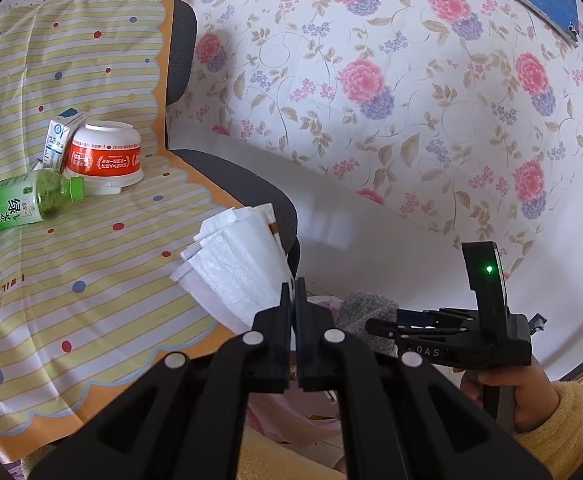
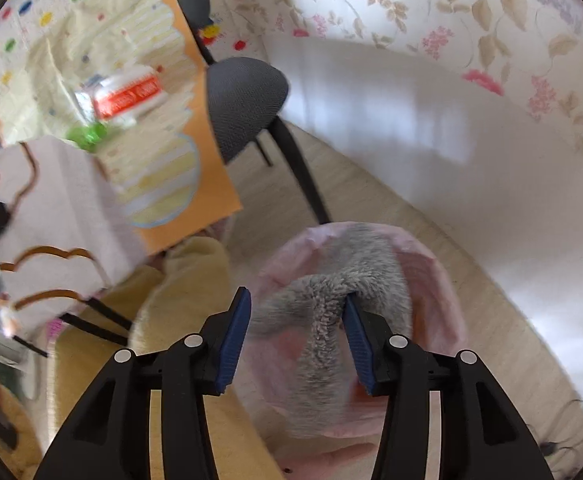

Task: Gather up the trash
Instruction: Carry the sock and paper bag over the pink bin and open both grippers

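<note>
Floral wallpaper backs a table under a striped, dotted yellow tablecloth [image 1: 91,264]. Left gripper [image 1: 294,292] is clamped together on a fanned stack of white paper tissues [image 1: 235,264], whose long axis slants up and left from its tips. Right gripper [image 2: 297,334] hangs with jaws parted, having just been opening, over a pink-lined bin [image 2: 439,280]; a grey fluffy cloth [image 2: 331,320] lies between them, touching the right pad, draped lengthwise away into the bin.
</note>
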